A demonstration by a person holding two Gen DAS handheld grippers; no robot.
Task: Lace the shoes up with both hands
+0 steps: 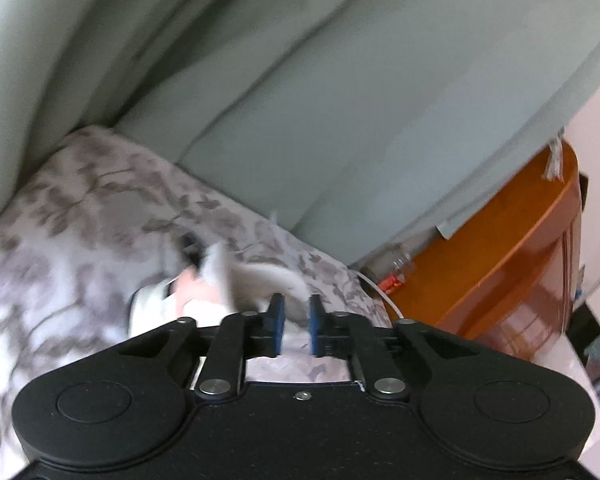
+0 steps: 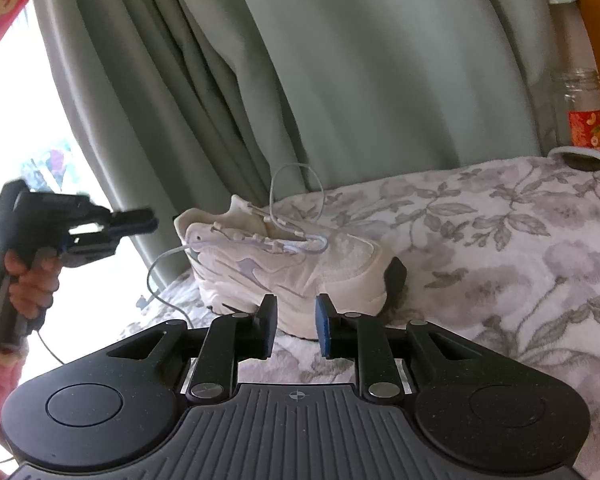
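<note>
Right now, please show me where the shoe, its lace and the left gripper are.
shoe [image 2: 300, 268], right wrist view, on its side panel.
lace [image 2: 278, 184], right wrist view, on the raised loop.
left gripper [image 2: 140, 222], right wrist view, at its fingertips.

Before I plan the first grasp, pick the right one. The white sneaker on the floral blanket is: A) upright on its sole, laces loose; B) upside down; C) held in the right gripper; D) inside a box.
A: the white sneaker stands on its sole on the floral blanket, its lace looping free above, and the right gripper is open and empty.
</note>
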